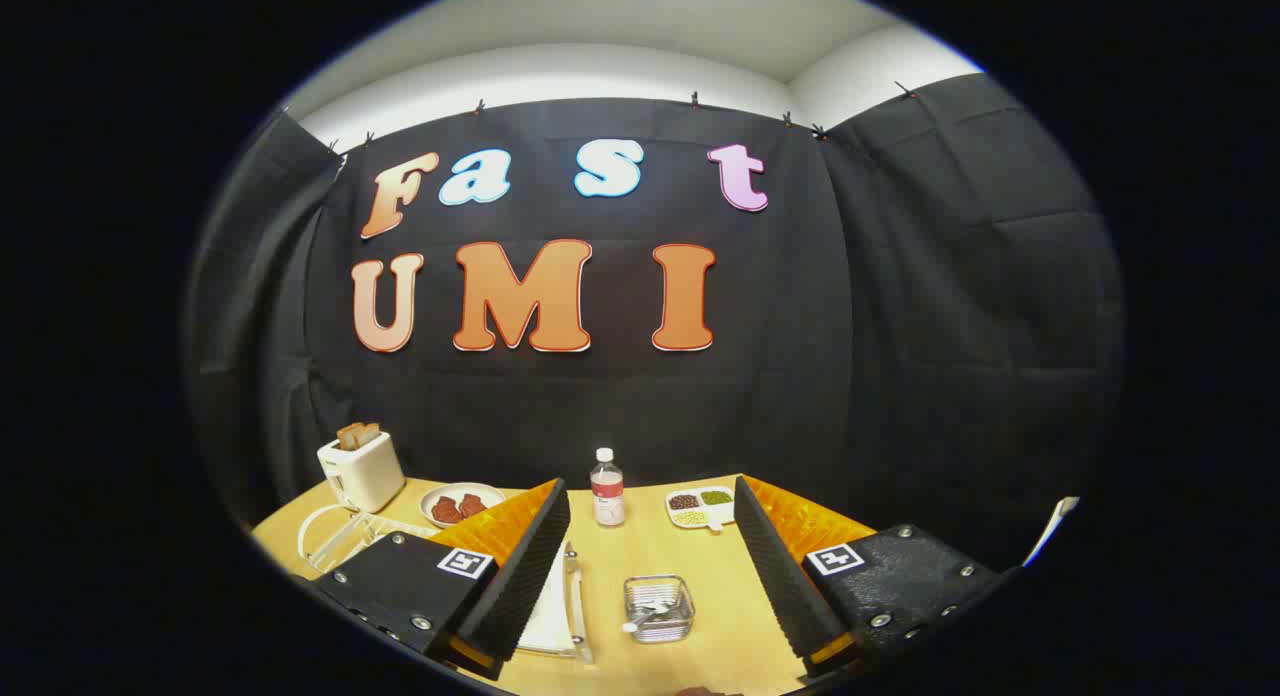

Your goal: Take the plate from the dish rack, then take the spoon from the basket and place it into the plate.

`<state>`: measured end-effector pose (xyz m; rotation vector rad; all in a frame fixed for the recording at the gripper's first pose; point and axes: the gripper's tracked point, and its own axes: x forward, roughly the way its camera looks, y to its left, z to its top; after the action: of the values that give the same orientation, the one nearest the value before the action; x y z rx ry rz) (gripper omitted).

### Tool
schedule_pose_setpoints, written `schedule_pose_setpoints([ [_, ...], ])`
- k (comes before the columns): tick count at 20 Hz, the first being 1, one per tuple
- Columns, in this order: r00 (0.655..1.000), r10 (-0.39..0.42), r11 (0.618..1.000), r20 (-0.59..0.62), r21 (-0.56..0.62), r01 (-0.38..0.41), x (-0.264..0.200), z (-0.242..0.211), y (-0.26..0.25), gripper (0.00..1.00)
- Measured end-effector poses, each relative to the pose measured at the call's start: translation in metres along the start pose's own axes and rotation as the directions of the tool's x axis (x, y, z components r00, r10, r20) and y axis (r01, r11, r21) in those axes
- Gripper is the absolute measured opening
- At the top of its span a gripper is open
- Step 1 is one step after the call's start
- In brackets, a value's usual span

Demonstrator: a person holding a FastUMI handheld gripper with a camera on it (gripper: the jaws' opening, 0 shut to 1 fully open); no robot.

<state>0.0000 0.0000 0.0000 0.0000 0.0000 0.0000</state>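
Note:
My gripper hovers over the wooden table, open, with nothing between its fingers. A small wire basket stands on the table between the fingers, close in, and a pale spoon lies in it. Just left of the basket, a white plate stands on edge in a clear dish rack. The left finger hides part of the plate and rack.
Beyond the fingers a small bottle stands upright. A divided dish of beans is to its right and a plate of meat to its left. A toaster and a clear holder sit far left.

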Motion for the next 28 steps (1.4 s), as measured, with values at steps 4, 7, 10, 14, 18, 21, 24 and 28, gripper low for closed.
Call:
schedule_pose_setpoints([
  [4,1.0,0.007,0.999,-0.008,0.041,-0.007,-0.012,-0.004,0.024,0.98],
  [7,0.999,0.017,0.999,-0.05,0.048,-0.015,-0.012,-0.007,0.03,0.98],
  [10,0.999,0.005,0.999,-0.033,0.05,-0.004,-0.013,0.002,0.027,0.98],
  [14,0.999,0.009,0.998,-0.047,0.066,-0.006,-0.014,0.0,0.032,0.98],
  [18,0.999,0.017,0.999,-0.047,0.043,-0.015,-0.011,0.0,0.039,0.98],
  [21,0.998,0.027,0.998,-0.056,0.051,-0.024,-0.008,-0.001,0.046,0.98],
  [24,0.993,0.049,0.997,-0.108,0.069,-0.041,0.003,-0.014,0.058,0.98],
  [28,0.972,0.079,0.997,-0.221,0.044,-0.07,0.021,-0.041,0.078,0.98],
])
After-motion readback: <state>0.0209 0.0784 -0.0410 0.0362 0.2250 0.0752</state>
